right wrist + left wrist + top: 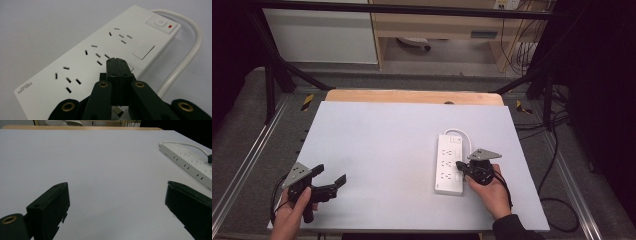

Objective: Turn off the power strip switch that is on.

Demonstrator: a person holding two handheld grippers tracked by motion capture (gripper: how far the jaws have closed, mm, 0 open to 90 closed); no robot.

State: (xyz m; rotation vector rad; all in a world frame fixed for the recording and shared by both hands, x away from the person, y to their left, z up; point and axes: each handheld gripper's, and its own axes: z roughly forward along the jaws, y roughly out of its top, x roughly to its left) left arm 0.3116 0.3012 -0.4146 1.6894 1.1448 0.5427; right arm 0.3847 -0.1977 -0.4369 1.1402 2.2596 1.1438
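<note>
The right tool [116,61], jaws pressed together on nothing, hovers over the middle of a white power strip [82,62] with a small grey logo, too blurred to read, at its near end, lying lengthwise away from the person on the bench's [377,150] right side, switch and cord farthest, while the left tool [332,177] gapes wide over bare bench.

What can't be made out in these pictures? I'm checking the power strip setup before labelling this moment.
- Power strip: in the right gripper view the closed right gripper covers part of its top, so contact with the surface cannot be told.
- Cable: its far end is hidden behind the strip in the high view.
- Strip in the left gripper view: cut off by the right edge.
- Brand print: too small to read.
</note>
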